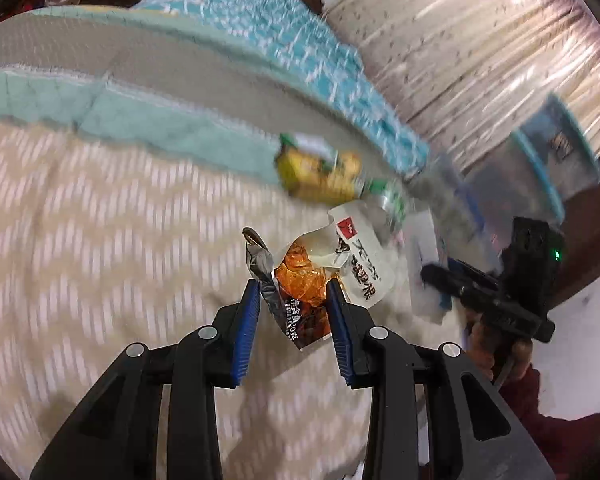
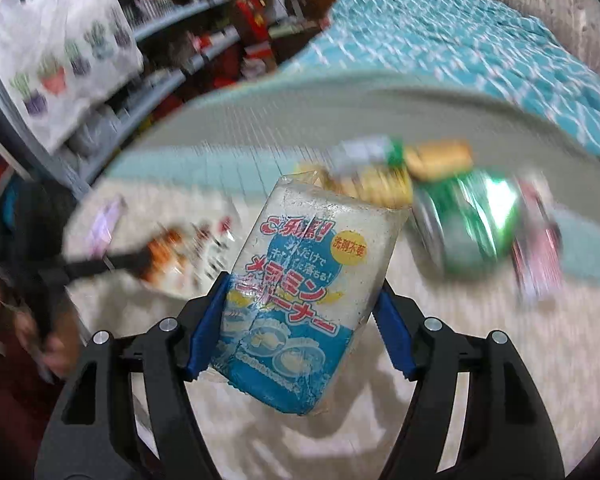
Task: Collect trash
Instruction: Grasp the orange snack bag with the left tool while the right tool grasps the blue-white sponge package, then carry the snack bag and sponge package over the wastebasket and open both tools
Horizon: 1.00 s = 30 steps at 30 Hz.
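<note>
My left gripper (image 1: 293, 286) is closed around an orange and white snack wrapper (image 1: 320, 268) and holds it over the cream patterned blanket (image 1: 100, 240). My right gripper (image 2: 306, 284) is shut on a blue and white sponge packet (image 2: 300, 292) with Japanese print, held above the blanket. A yellow wrapper (image 1: 320, 172) lies near the teal mattress edge. In the right wrist view a green can (image 2: 468, 220), a yellow wrapper (image 2: 384, 184) and a pink wrapper (image 2: 536, 256) lie blurred on the bed. The right gripper also shows at the right of the left wrist view (image 1: 500, 284).
A teal quilt (image 2: 480, 40) covers the far bed. A clear plastic bin with a blue rim (image 1: 540, 168) sits at the right by a curtain. Shelves with goods and a white printed bag (image 2: 60, 48) stand at the left.
</note>
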Tool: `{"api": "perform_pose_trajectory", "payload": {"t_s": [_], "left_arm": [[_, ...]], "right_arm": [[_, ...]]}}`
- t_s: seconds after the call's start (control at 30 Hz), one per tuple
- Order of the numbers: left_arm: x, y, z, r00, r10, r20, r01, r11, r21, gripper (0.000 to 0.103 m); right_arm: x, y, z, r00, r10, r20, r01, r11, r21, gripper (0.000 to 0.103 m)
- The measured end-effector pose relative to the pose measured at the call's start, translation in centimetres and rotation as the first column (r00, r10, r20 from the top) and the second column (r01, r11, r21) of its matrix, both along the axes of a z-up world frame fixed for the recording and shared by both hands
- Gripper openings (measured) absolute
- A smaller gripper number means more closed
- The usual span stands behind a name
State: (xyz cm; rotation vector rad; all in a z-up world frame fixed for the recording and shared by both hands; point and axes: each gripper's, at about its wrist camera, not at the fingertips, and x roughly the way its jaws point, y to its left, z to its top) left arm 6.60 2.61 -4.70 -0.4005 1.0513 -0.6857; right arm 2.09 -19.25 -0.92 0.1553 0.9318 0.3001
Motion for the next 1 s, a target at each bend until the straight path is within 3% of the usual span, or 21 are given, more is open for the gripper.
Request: {"api": "perform_pose_trajectory", "payload": {"t_s": [0.1,0.17,0.27,0.3,0.37,0.53,0.6,0.63,0.7,0.73,0.77,0.87,1.0], "left_arm": [[-1.8,-1.0,-1.1,1.0,-0.011,-0.01,0.012,0.999,0.036,0.034],[-2.6,-1.8,-1.6,1.0,-0.007,-0.017,0.008,0.998,0.063,0.033],[-2.1,-2.5,-2.6,0.999,0.011,-0.047,-0.007,0.996,0.092,0.05],[-2.3,-2.9,-2.4,0.999,0.023,-0.043,-0.019,0.996,0.091,0.058],[-2.6,-2.8,-2.1,0.999,0.036,-0.039,-0.032,0.995,0.095,0.065],[-3.1,-2.9,-2.5,0.997,0.062,-0.044,-0.057,0.993,0.102,0.064],[-3.2,-3.4,-2.5,0.997,0.066,-0.034,-0.061,0.991,0.119,0.056],[-3.1,-3.6,-2.5,0.997,0.066,-0.036,-0.061,0.99,0.127,0.041],[-2.8,-4.4,-2.9,0.997,0.053,-0.057,-0.046,0.99,0.13,0.024],[-2.7,-4.6,-3.1,0.996,0.051,-0.07,-0.044,0.993,0.105,0.022],[-2.6,-5.0,-3.0,0.996,0.043,-0.079,-0.035,0.995,0.097,0.022],[-2.4,-6.9,-2.4,0.996,0.008,-0.084,-0.002,0.998,0.069,0.017],[-2.0,-12.3,-0.8,0.993,-0.102,-0.061,0.105,0.993,0.049,0.013]], "right_arm": [[-3.2,-0.1,-2.9,0.999,-0.035,-0.013,0.034,0.996,-0.088,0.073],[-3.6,-0.8,-4.4,0.997,-0.072,-0.001,0.071,0.993,-0.098,0.079],[-5.8,-1.6,-5.3,0.988,-0.146,0.041,0.149,0.986,-0.071,0.093],[-6.3,-1.8,-5.3,0.984,-0.17,0.055,0.174,0.983,-0.061,0.093],[-7.0,-2.2,-5.4,0.98,-0.188,0.064,0.19,0.981,-0.027,0.096],[-9.3,-1.4,-5.8,0.977,-0.194,0.088,0.197,0.98,-0.023,0.097],[-9.2,-0.9,-6.0,0.977,-0.192,0.092,0.198,0.978,-0.06,0.097],[-9.1,-0.9,-6.1,0.977,-0.196,0.088,0.203,0.977,-0.071,0.096],[-9.0,-1.2,-6.0,0.974,-0.2,0.104,0.209,0.975,-0.082,0.077],[-8.9,-1.4,-5.8,0.976,-0.196,0.098,0.203,0.977,-0.066,0.065],[-9.1,-2.1,-5.7,0.973,-0.208,0.102,0.211,0.977,-0.025,0.063],[-10.0,-4.5,-5.3,0.953,-0.273,0.132,0.275,0.961,0.003,0.062],[-11.5,-9.2,-5.3,0.91,-0.392,0.133,0.39,0.92,0.046,0.062]]}}
